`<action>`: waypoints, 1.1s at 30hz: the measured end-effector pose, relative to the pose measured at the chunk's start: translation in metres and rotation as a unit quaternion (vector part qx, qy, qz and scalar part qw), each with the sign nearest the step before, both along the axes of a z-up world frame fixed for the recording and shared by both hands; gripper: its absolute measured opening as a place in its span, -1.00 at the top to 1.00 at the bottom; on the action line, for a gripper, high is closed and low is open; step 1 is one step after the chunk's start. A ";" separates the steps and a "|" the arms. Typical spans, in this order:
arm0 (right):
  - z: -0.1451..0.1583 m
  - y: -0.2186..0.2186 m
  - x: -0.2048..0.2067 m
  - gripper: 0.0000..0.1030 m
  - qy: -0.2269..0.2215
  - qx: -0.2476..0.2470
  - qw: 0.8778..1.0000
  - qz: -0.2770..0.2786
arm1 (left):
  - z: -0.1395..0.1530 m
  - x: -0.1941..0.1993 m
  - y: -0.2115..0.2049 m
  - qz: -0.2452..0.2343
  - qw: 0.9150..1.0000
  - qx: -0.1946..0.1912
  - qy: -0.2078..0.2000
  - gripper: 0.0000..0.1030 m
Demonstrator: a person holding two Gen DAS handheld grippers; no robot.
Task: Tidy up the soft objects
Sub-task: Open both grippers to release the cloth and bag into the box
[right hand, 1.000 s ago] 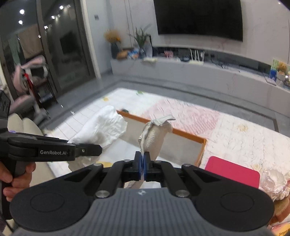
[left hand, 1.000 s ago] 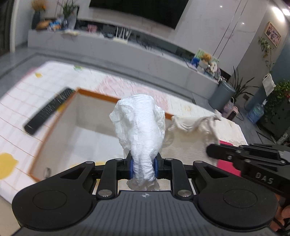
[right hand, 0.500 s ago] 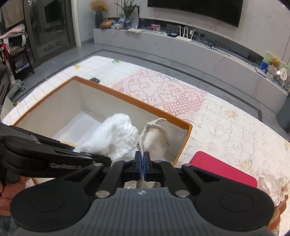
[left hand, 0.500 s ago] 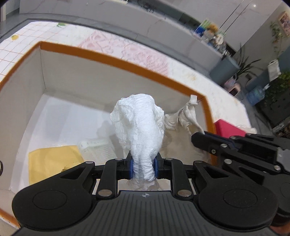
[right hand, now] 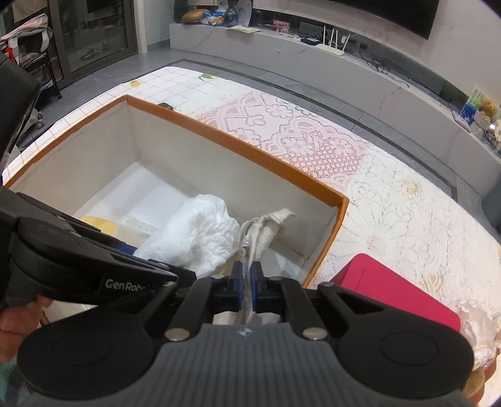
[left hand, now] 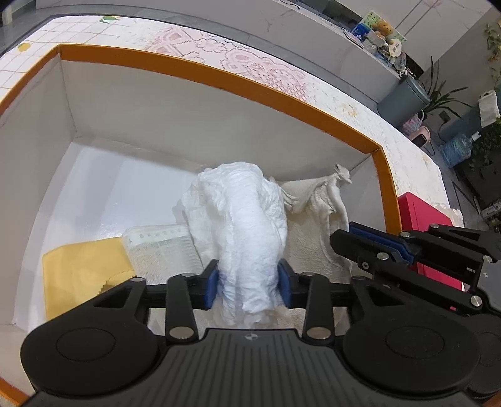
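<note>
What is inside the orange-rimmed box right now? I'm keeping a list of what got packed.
Inside the box: a yellow cloth, a clear packet, a white crumpled cloth and a beige cloth. The floor beneath the cloths is hidden.

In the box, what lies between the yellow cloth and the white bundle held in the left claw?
A clear packet lies on the box floor between yellow cloth and white bundle; the left wrist view shows it.

Grey floor [right hand: 103, 87], long low marble shelf [right hand: 391, 81], dark screen [right hand: 391, 15] above.
</note>
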State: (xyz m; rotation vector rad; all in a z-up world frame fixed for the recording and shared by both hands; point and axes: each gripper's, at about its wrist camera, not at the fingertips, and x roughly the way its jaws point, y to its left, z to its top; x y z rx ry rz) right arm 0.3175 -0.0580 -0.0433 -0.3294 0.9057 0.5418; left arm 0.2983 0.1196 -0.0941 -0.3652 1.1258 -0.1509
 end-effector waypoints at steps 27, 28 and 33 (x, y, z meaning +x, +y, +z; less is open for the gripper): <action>0.067 -0.065 -0.100 0.15 -0.107 0.072 0.991 -0.045 | 0.090 -0.105 -0.053 -0.021 0.974 0.081 -0.210 -0.21; 0.068 -0.071 -0.107 0.12 -0.112 0.079 0.989 -0.051 | 0.092 -0.110 -0.057 -0.026 0.972 0.077 -0.221 -0.21; 0.067 -0.102 -0.139 0.04 -0.135 0.105 0.982 -0.084 | 0.101 -0.138 -0.083 -0.058 0.958 0.080 -0.268 -0.12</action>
